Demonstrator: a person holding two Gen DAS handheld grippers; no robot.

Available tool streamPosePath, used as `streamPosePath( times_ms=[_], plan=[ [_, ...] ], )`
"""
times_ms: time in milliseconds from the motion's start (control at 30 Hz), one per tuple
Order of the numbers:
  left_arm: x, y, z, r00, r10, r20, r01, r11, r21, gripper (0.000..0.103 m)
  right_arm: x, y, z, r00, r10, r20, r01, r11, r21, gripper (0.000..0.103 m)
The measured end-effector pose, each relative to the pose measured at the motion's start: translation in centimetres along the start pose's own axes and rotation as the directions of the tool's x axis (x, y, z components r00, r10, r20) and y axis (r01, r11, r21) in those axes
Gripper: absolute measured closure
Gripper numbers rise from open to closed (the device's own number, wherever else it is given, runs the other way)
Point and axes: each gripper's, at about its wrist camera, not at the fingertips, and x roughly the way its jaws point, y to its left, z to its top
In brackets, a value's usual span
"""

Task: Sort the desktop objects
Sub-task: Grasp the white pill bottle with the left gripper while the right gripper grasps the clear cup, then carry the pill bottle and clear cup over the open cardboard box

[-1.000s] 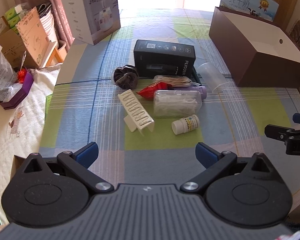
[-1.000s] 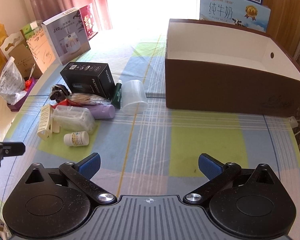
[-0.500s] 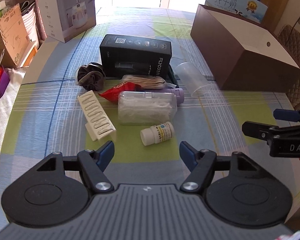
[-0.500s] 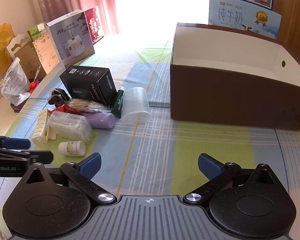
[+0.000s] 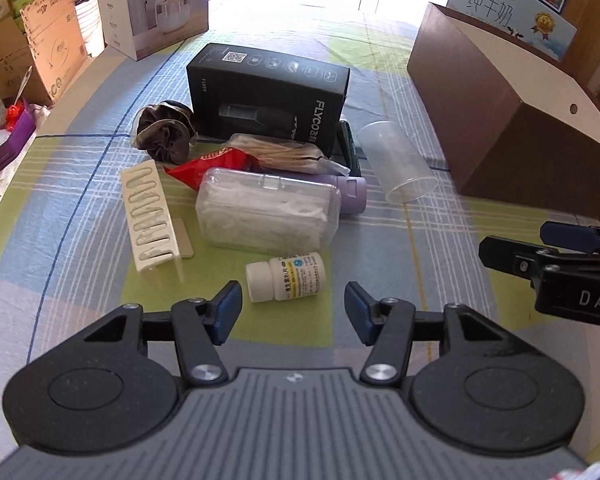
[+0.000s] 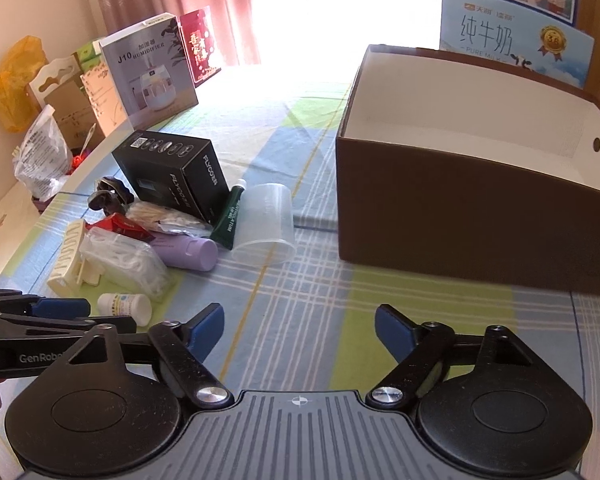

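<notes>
The small white pill bottle with a white cap (image 5: 286,276) lies on its side on the checked cloth of the counter (image 5: 80,216). It sits just in front of the left tool (image 5: 293,308), between the two blue pads, not touching them. The left tool is wide open and holds nothing.

Behind the bottle lies a clear plastic box of white picks (image 5: 266,208), a cream ridged clip (image 5: 152,212), a purple tube (image 5: 352,196), a black carton (image 5: 266,92) and a clear plastic cup (image 5: 396,160) on its side. The purple tube is mostly hidden here.

The right tool (image 6: 299,330) is wide open too, over bare cloth. Its view shows the white inside of the big brown box (image 6: 472,200); the left view shows mostly its outside. It also shows a dark green tube (image 6: 230,220) that is hard to see from the left.
</notes>
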Motion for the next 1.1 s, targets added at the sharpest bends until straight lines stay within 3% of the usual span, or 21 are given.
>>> streamPosePath(
  times_ms=[300, 600, 800, 967, 1100],
  plan=[
    [1.7, -1.7, 0.1, 0.995, 0.096, 0.034, -0.095, 0.995, -0.014, 0.06, 0.7, -1.5, 0.5, 0.999, 0.035, -0.009, -0.035, 0.999, -0.023, 0.027],
    [1.9, -3.0, -0.6, 0.988, 0.133, 0.083, -0.139, 0.987, 0.076, 0.061, 1.2, -1.8, 0.5, 0.998, 0.055, -0.015, -0.056, 0.998, -0.039, 0.03],
    [0.1, -2.2, -0.9, 0.989, 0.126, 0.078, -0.133, 0.988, 0.08, 0.061, 1.6, -1.1, 0.8, 0.997, 0.078, -0.002, -0.078, 0.996, -0.053, 0.035],
    [-2.7, -0.9, 0.0, 0.983, 0.134, 0.122, -0.143, 0.987, 0.068, 0.061, 2.4, 0.2, 1.4, 0.995, 0.096, 0.025, -0.094, 0.994, -0.062, 0.046],
    [-3.9, 0.4, 1.5, 0.976, 0.156, 0.15, -0.163, 0.986, 0.037, 0.061, 3.2, 1.4, 2.0, 0.995, 0.081, 0.064, -0.075, 0.993, -0.092, 0.047]
  ],
)
